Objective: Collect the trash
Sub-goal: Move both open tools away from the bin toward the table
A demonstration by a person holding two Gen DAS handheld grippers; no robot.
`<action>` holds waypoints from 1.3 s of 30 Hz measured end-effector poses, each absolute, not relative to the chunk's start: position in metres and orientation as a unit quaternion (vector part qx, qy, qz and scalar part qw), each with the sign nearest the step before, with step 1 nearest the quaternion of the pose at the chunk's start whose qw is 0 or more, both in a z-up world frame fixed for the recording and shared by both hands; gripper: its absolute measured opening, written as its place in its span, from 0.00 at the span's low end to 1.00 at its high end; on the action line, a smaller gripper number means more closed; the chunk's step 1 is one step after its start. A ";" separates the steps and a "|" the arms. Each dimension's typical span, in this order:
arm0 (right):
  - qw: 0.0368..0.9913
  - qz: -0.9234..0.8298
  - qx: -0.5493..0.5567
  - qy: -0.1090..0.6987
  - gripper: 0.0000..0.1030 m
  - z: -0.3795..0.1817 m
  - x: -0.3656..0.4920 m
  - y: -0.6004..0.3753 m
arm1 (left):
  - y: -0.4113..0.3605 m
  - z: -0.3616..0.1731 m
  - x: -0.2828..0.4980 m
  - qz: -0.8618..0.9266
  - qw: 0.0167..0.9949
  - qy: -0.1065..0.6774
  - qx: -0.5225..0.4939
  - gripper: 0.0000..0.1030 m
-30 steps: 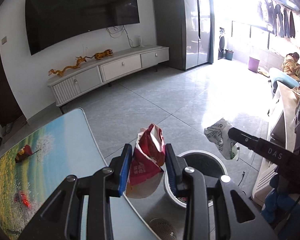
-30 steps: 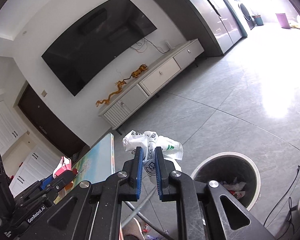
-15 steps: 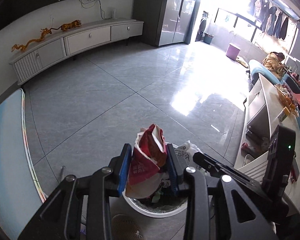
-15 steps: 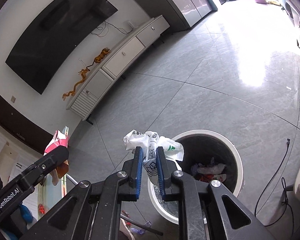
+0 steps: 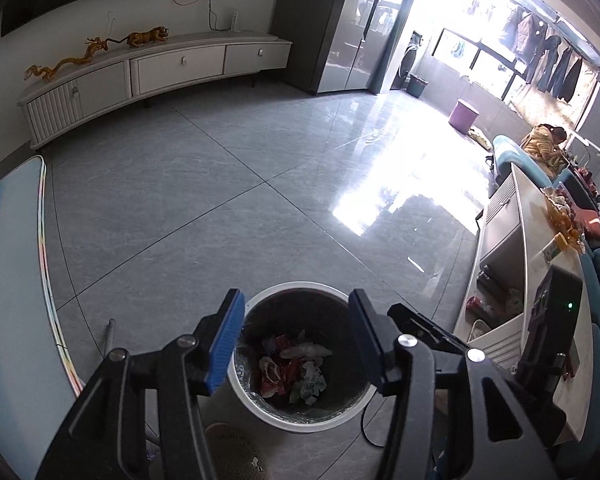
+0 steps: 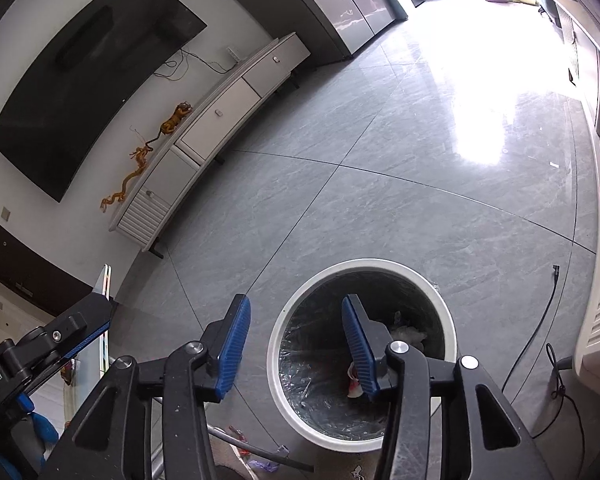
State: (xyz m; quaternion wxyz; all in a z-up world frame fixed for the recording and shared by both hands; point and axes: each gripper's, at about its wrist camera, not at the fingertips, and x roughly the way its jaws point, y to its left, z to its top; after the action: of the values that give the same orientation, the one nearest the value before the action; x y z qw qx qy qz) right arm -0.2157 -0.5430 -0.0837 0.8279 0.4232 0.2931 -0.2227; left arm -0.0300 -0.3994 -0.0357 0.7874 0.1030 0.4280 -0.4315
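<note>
Currently the drop step is in hand. Both grippers hang over the bin [image 5: 300, 360], a white-rimmed round can with a dark liner standing on the grey tile floor.

Left gripper [image 5: 296, 340]: its jaws have just been opening and now stand apart, with nothing between them. Directly below it, at the bottom of the bin, lies the trash [image 5: 294, 372]: a red-and-white wrapper among crumpled pale plastic.

Right gripper [image 6: 296, 344]: its jaws have likewise just been opening, and they are released and empty. From this view the gap sits over the left rim of the bin, and one finger hides much of the inside. A pale scrap and a red-and-white piece show beside that finger, on the bin floor.

Status, as a judgement: both loads appear delivered, since no item hangs from either pad and none lies on the rim. Whether more trash remains elsewhere cannot be told. A table edge [image 5: 40, 240] lies to the left of the bin; its visible strip carries no litter.

Next move, as a judgement:
1. Raise both grippers clear of the bin rim without striking it.
2. Keep the jaws apart.
3. Turn away from the bin to search for further trash.
4. Avoid the cable [image 6: 540, 320] on the floor to the right of the bin.
</note>
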 end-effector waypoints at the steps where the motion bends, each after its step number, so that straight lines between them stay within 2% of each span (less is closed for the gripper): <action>1: 0.830 -0.221 0.421 0.292 0.44 -0.081 -0.215 -0.541 | -0.394 -0.033 -0.030 -0.426 0.793 0.423 0.104 0.51; 6: 0.843 -0.212 0.402 0.289 0.45 -0.065 -0.208 -0.526 | -0.362 -0.016 -0.032 -0.393 0.824 0.394 0.102 0.51; 19: 0.892 -0.182 0.313 0.270 0.46 0.001 -0.191 -0.460 | -0.242 0.045 -0.033 -0.287 0.904 0.314 0.051 0.63; 31: 0.928 -0.134 0.251 0.242 0.52 0.059 -0.176 -0.384 | -0.107 0.090 -0.038 -0.146 0.958 0.245 0.008 0.63; 39: 0.942 -0.095 0.215 0.238 0.53 0.081 -0.158 -0.336 | -0.043 0.101 -0.048 -0.088 0.970 0.225 -0.024 0.63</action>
State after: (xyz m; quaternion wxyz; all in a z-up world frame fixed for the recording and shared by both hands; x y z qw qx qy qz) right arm -0.1580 -0.3359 0.0813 0.9424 0.2153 0.2378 -0.0949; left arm -0.0482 -0.0425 0.1015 0.9701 -0.0245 0.2247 -0.0883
